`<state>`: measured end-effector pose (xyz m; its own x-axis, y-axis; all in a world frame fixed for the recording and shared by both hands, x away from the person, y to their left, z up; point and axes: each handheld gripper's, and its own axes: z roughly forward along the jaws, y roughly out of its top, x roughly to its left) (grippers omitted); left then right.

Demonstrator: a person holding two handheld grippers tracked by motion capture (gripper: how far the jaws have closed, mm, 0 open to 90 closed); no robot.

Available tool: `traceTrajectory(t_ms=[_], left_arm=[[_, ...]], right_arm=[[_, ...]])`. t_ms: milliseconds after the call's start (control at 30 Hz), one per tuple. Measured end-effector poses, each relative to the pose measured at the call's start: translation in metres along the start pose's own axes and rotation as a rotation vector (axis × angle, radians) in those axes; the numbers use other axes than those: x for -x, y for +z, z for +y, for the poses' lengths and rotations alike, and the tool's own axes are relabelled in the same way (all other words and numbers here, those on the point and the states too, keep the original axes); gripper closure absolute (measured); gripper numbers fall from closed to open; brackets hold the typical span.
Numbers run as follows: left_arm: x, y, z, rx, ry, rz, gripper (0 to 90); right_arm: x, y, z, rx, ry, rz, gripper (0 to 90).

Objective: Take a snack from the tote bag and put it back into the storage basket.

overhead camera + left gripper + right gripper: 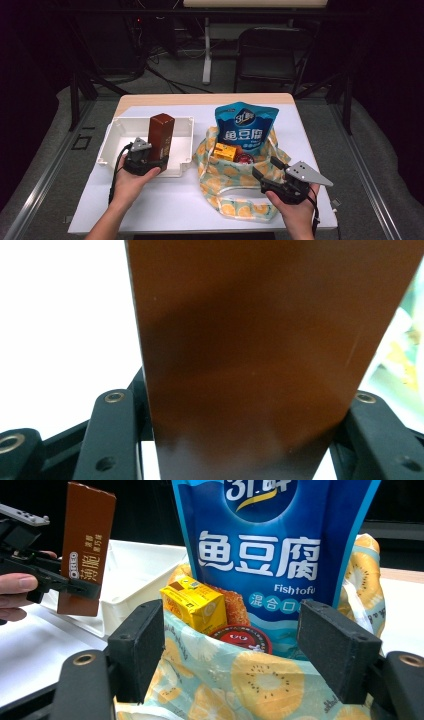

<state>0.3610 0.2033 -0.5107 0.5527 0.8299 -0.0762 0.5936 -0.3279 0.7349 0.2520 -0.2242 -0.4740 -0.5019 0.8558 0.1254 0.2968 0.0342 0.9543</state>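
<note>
From the high view, we see the left tongs (159, 161) gripping a brown box (162, 135) upright over the white bin (116, 136), while the right tongs (264, 178) spread wide at the fruit-print bag (235, 202) on the counter (165, 205).

In the left gripper view, we see the box (260, 355) clamped between both jaws.

In the right gripper view, our jaws gape before the bag (240, 680), with its blue pouch (270, 545) and yellow carton (192, 602).

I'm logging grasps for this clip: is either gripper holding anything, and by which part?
The left gripper holds the upright brown box by its lower end, jaws on opposite sides. The right gripper is open at the fruit-print bag, holding nothing.
</note>
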Motion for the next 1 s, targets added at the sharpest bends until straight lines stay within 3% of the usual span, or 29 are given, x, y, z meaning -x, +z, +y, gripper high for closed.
traceTrajectory(t_ms=[167, 467, 1000], left_arm=[[-0.005, 0.008, 0.004, -0.065, -0.016, 0.021, 44.1], [-0.014, 0.020, 0.010, -0.189, -0.023, 0.013, 44.1], [-0.023, 0.037, 0.035, -0.361, -0.031, -0.018, 43.9]], right_arm=[[0.000, 0.002, -0.002, -0.001, 0.006, 0.010, 27.8], [0.000, 0.004, -0.003, -0.008, 0.003, 0.011, 28.0], [-0.002, 0.005, -0.004, -0.017, -0.022, 0.019, 24.8]])
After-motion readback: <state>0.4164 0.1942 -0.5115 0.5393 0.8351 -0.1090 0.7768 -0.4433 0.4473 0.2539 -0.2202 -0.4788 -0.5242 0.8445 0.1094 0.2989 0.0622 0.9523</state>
